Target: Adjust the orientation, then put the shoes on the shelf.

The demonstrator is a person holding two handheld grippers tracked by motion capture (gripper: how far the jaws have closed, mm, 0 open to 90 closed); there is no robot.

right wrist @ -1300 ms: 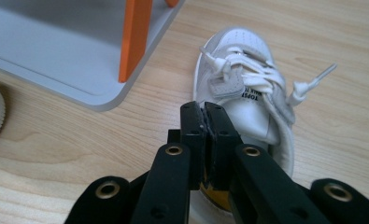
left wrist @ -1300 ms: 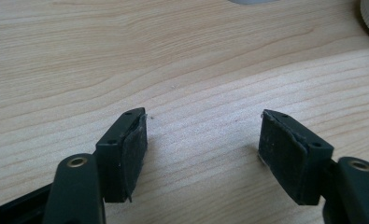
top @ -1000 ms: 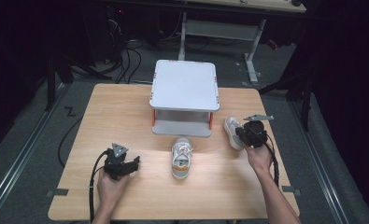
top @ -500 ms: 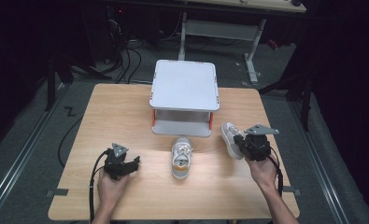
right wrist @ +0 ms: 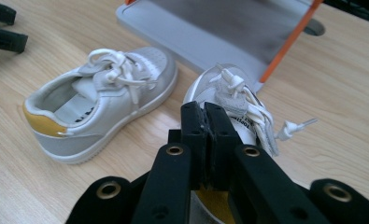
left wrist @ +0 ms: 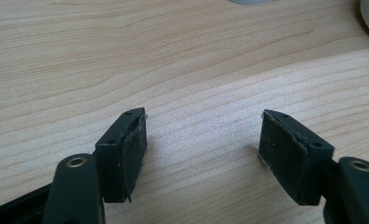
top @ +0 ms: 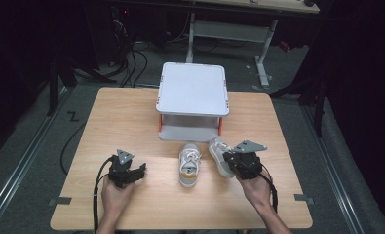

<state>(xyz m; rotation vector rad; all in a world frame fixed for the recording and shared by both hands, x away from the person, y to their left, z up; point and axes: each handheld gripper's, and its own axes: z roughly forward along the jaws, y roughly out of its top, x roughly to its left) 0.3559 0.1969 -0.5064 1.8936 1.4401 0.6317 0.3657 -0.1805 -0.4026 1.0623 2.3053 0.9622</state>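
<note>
Gripping a small shoe (right wrist: 229, 107), the right gripper (right wrist: 205, 121) has its jaws clamped.

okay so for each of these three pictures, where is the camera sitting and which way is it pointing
High view: above the person's side, looking forward and down on the table; both forearms enter from below, each with a hand-held gripper, left, right.
Left gripper view: on the left hand-held gripper, looking along its open jaws at bare wood.
Right gripper view: on the right hand-held gripper, shut on one shoe's heel, facing the other shoe and the shelf.
Shared: high and right views both show both shoes and the shelf.
</note>
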